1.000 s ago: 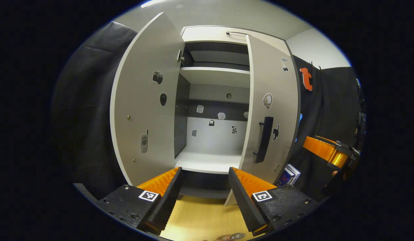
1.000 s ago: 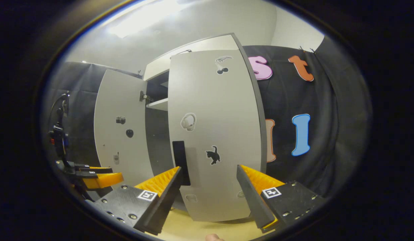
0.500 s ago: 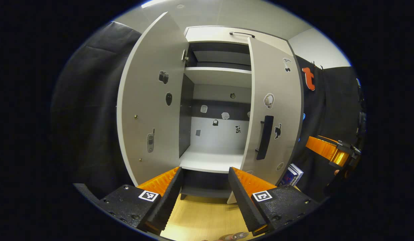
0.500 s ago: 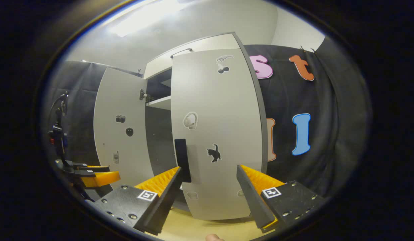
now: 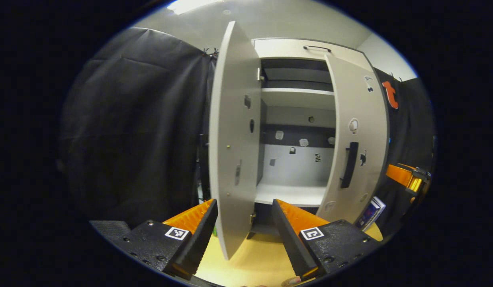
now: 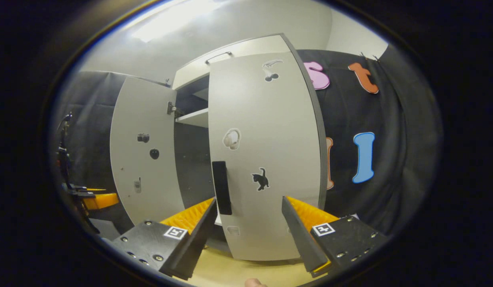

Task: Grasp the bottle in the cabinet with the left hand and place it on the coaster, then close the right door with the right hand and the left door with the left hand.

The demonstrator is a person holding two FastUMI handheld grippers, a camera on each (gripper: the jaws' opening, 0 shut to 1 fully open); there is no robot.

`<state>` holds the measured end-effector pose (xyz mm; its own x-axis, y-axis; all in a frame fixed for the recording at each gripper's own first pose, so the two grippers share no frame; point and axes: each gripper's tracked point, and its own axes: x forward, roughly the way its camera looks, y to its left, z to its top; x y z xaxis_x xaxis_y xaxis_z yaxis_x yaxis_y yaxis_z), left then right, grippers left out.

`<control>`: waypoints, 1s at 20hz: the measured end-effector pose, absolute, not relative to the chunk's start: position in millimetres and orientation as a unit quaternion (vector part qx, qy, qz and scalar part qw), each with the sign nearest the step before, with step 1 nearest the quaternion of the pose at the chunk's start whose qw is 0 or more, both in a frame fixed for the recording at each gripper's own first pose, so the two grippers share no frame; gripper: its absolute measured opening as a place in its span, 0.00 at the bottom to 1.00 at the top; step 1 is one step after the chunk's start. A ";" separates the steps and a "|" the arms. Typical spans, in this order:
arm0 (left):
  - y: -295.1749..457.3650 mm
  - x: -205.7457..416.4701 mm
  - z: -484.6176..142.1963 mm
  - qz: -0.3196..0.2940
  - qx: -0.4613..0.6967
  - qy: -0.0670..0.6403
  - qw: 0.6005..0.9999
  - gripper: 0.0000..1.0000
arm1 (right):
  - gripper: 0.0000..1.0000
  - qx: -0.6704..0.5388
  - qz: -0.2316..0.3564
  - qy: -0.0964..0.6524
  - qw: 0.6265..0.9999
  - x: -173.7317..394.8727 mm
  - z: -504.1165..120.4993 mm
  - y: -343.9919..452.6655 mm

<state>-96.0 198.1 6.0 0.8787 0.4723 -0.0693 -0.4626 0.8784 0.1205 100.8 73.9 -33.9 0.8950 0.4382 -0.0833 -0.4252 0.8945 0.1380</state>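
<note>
Left gripper [image 5: 243, 223] jaws apart, empty, straddling the open left door [image 5: 232, 151] edge; right door [image 5: 356, 143] ajar, lower shelf [image 5: 290, 194] bare

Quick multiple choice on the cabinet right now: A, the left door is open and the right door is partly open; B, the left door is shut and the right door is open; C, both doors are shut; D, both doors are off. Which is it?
A: in the left gripper view the left door swings out edge-on, the right door stands ajar, and the shelf shows between them.
</note>
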 end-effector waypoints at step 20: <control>288.4 -83.2 -9.7 0.257 0.051 0.074 0.962 0.82 | 0.98 0.047 0.180 0.058 0.981 103.9 -44.2 96.5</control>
